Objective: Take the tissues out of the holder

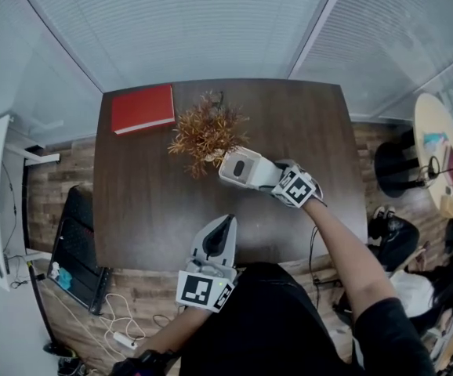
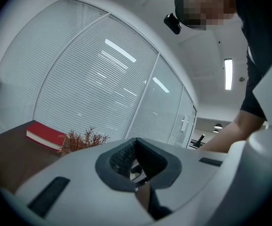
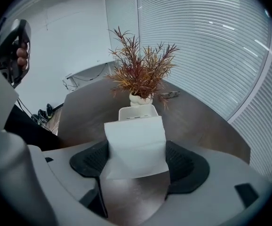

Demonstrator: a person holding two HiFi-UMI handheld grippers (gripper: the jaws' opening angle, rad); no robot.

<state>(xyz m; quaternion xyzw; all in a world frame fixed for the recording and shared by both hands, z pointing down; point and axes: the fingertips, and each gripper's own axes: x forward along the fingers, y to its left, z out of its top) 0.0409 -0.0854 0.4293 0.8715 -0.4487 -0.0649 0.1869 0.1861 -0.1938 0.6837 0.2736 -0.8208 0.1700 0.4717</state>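
Right gripper view: 1 tissue [image 3: 136, 145].

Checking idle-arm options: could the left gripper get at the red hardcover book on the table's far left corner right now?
Probably yes. Only bare dark wooden table lies between the left gripper and the red hardcover book; its shut jaws must open first.
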